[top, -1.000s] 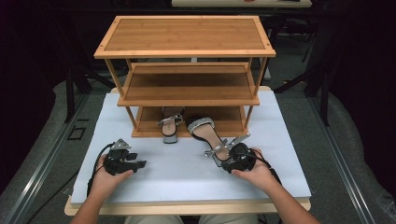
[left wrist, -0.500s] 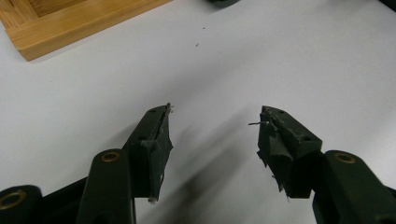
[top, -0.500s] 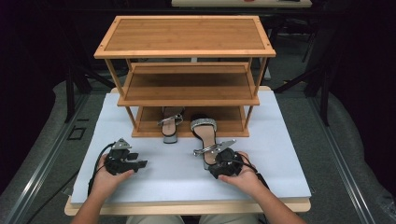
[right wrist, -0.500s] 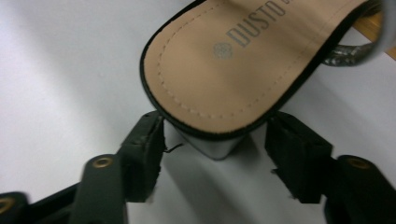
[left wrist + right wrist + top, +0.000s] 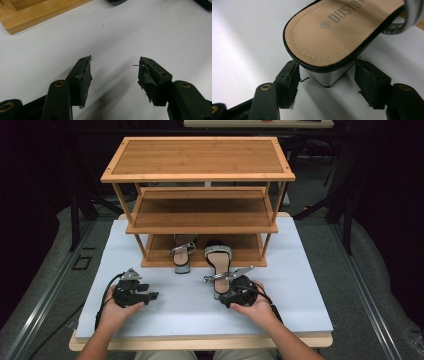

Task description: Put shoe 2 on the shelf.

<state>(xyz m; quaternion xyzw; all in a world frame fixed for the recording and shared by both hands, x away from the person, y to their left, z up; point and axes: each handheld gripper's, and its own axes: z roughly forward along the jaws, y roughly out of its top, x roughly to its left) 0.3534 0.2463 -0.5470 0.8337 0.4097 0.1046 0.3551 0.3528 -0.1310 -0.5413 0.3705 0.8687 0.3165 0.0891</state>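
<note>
A silver-strapped block-heel sandal [image 5: 218,257] lies with its toe on the bottom shelf of a wooden rack [image 5: 200,162] and its heel out on the white mat. My right gripper [image 5: 221,292] stands open at that heel. In the right gripper view its jaws flank the silver heel [image 5: 328,76] with small gaps either side, under the tan insole [image 5: 337,32]. A matching sandal [image 5: 182,252] sits just left of it on the same shelf. My left gripper [image 5: 152,295] rests open on the mat, and nothing lies between its jaws [image 5: 115,62].
The rack has three shelves and stands at the back of the white mat [image 5: 310,285]. A corner of its base [image 5: 37,12] shows in the left gripper view. Dark floor and black stands surround the table.
My right gripper swung the sandal from a diagonal lie to straight, toe onto the bottom shelf, and moved left with it. Its jaws now stand apart from the heel. The left gripper stayed put.
</note>
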